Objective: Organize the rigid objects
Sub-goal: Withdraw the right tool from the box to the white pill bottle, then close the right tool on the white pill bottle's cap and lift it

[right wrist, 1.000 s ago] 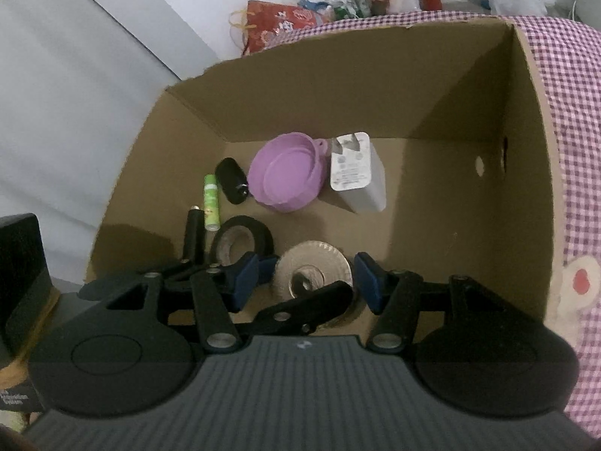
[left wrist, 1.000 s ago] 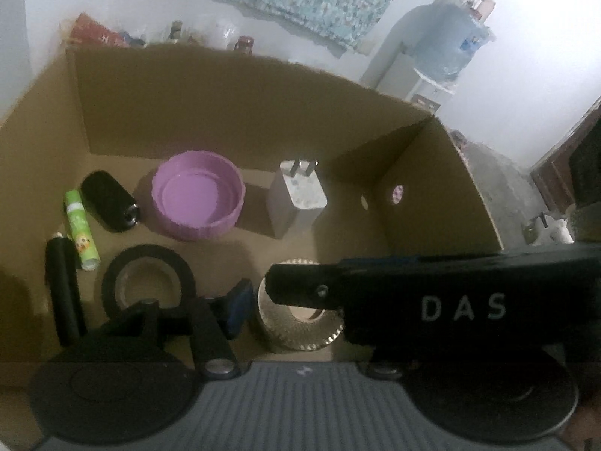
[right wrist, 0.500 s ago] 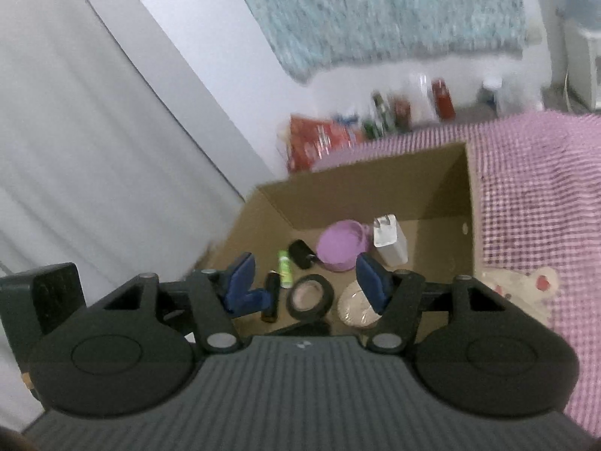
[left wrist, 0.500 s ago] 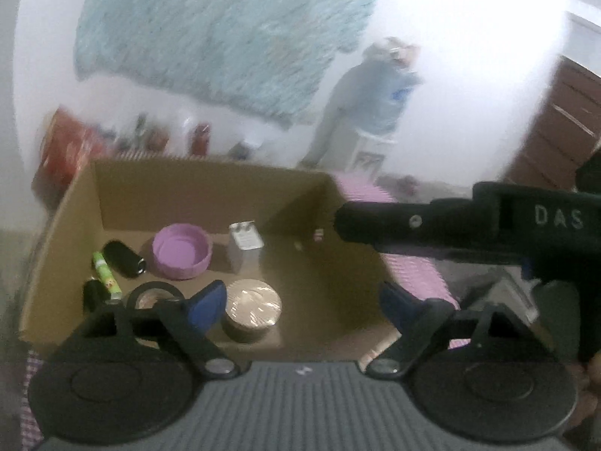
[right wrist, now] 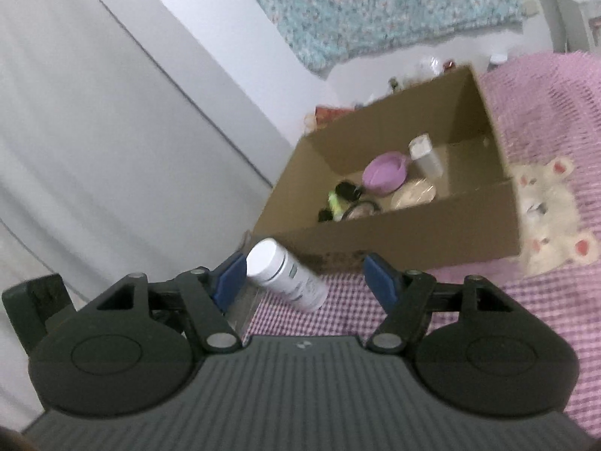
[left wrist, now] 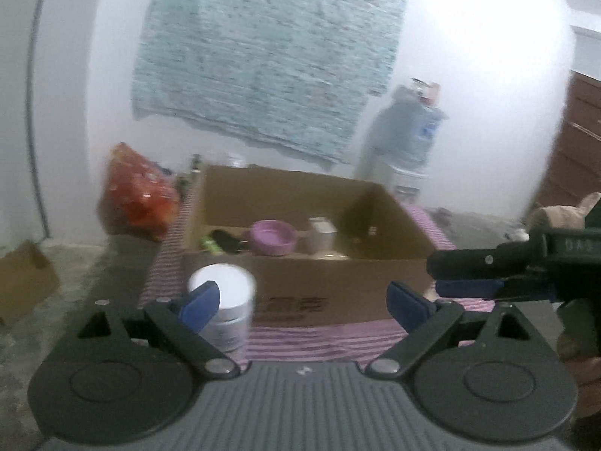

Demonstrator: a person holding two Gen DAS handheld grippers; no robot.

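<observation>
Beside the open brown cardboard box (right wrist: 394,240) on the pink checked cloth (right wrist: 544,293), a white cylindrical plastic bottle (right wrist: 285,276) stood outside the near wall, apparently the next rigid item to be packed. Both tools hung back from the box with nothing between their blue pads: the left gripper (left wrist: 302,300) was spread wide, the right gripper (right wrist: 306,282) spread somewhat less, each having just been opening. Inside the box lay a round purple plastic lid (right wrist: 385,173), a white plug adapter (right wrist: 424,156), a pale ridged disc (right wrist: 413,193), a roll of black tape (right wrist: 360,210), a green tube (right wrist: 334,203) and dark cylinders. Judging by this, one placement was finished and the fetching of the bottle was in hand; the next move called for lowering open jaws around its body, below the cap. A second earlier both cameras had looked straight down into the box, the right jaws framing the ridged disc; now they viewed it from outside and farther off
</observation>
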